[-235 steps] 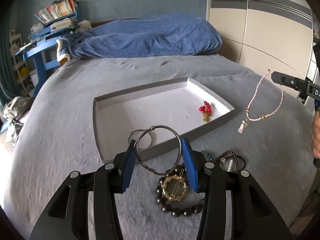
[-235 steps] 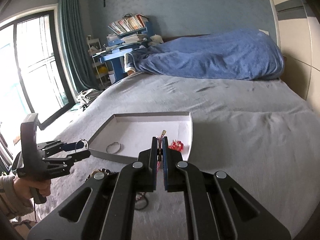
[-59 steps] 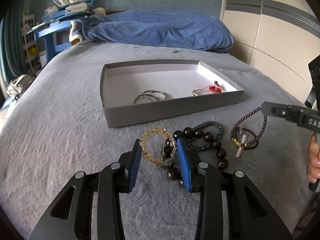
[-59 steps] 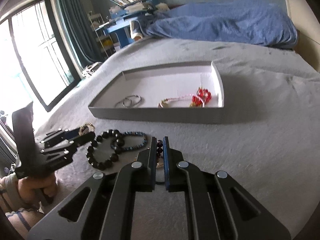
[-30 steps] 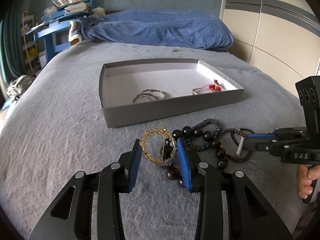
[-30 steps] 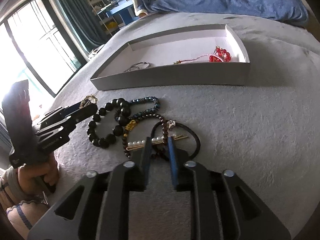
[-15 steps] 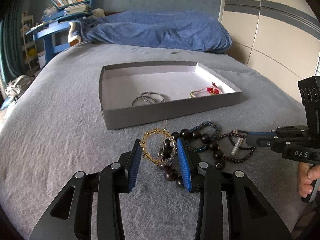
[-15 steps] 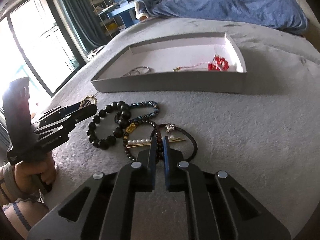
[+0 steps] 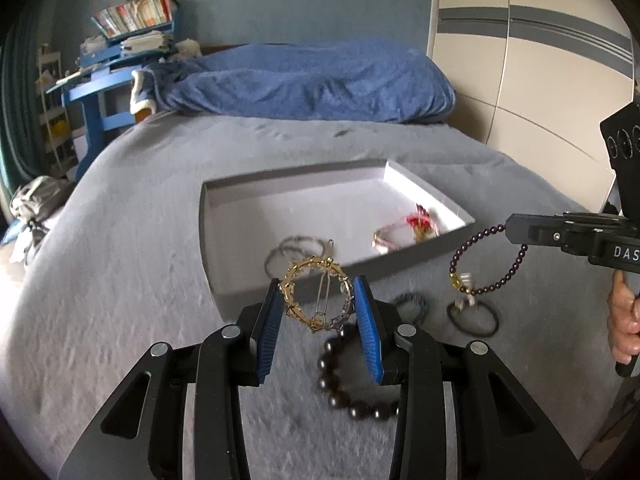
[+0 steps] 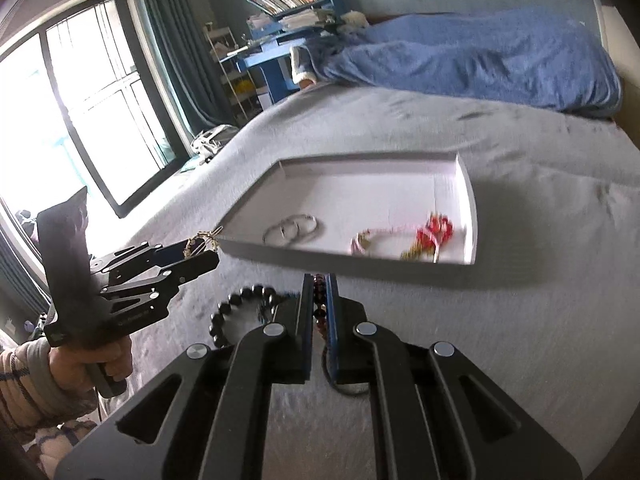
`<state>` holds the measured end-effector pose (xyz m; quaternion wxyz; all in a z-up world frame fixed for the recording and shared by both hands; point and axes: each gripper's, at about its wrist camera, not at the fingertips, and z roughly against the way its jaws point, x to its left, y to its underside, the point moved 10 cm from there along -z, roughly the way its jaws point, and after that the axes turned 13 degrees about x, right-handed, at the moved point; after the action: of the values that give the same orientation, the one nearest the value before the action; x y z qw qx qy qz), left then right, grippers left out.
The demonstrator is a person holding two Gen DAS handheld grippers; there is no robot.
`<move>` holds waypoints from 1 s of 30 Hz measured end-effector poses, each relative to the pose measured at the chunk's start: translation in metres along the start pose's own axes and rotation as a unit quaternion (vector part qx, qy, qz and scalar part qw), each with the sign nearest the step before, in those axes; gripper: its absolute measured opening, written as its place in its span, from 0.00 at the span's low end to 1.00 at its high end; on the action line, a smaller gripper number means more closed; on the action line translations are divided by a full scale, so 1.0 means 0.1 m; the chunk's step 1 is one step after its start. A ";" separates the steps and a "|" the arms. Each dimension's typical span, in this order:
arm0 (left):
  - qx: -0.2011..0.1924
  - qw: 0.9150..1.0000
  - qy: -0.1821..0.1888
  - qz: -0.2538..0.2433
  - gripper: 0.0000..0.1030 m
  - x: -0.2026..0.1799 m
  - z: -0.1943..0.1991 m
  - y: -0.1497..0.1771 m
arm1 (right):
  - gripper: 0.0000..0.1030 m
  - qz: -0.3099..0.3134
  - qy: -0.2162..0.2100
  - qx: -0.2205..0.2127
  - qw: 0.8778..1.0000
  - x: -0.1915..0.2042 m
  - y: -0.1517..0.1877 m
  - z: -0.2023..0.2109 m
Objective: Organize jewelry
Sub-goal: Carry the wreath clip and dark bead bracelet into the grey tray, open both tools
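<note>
My left gripper [image 9: 318, 300] is shut on a gold ring-shaped hair clip [image 9: 316, 298], held above the bed just before the grey tray's [image 9: 256, 284] front wall. My right gripper [image 10: 319, 288] is shut on a dark purple bead bracelet [image 9: 486, 264] that hangs from its tips, right of the tray. The tray [image 10: 464, 196] holds two silver rings [image 10: 290, 229], a pink bead string [image 10: 374, 238] and a red bead piece [image 10: 434, 230]. A black bead bracelet [image 9: 356, 384], a blue-black bracelet [image 9: 412, 302] and a black hair tie [image 9: 474, 316] lie on the bed.
The grey bed cover [image 9: 120, 280] spreads all around the tray. A blue duvet [image 9: 304, 80] lies at the head of the bed. A blue desk with books [image 9: 116, 76] stands at the back left, a window [image 10: 72, 128] at the far left.
Both grippers have lifted off the bed: the left has risen with the gold clip, the right with the purple bracelet, which was lying on the cover a moment ago.
</note>
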<state>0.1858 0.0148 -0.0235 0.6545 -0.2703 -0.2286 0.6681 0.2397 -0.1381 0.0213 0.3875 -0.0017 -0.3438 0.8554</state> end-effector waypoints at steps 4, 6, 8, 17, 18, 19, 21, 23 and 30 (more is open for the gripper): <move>-0.004 1.000 -0.006 -0.003 0.36 0.03 0.02 -0.12 | 0.06 0.007 0.004 -0.014 1.000 0.00 -0.18 0.09; -0.005 1.000 -0.008 -0.002 0.36 0.05 0.01 -0.16 | 0.06 0.008 0.006 -0.019 1.000 -0.01 -0.27 0.12; -0.004 1.000 -0.010 -0.003 0.36 0.07 -0.01 -0.20 | 0.06 0.009 0.008 -0.023 1.000 -0.02 -0.36 0.13; 0.006 1.000 -0.018 -0.001 0.36 0.14 -0.19 -0.34 | 0.06 -0.008 0.010 -0.022 1.000 -0.19 -0.59 -0.02; 0.009 1.000 -0.017 0.002 0.36 0.15 -0.22 -0.35 | 0.06 -0.012 0.010 -0.018 1.000 -0.22 -0.60 -0.07; 0.011 1.000 -0.018 0.004 0.36 0.16 -0.25 -0.36 | 0.06 -0.015 0.011 -0.013 1.000 -0.25 -0.60 -0.13; 0.015 1.000 -0.018 0.005 0.36 0.17 -0.30 -0.38 | 0.06 -0.021 0.012 -0.002 1.000 -0.31 -0.60 -0.23; 0.019 1.000 -0.019 0.006 0.36 0.18 -0.37 -0.41 | 0.06 -0.027 0.015 0.009 0.999 -0.38 -0.59 -0.34; 0.046 0.999 -0.029 0.001 0.36 0.21 -0.64 -0.44 | 0.06 -0.051 0.040 0.033 0.997 -0.65 -0.49 -0.63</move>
<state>0.2608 0.0340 -0.0440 0.6588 -0.2205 -0.2167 0.6859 0.3343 -0.1211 -0.0151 0.4437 -0.0052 -0.2991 0.8448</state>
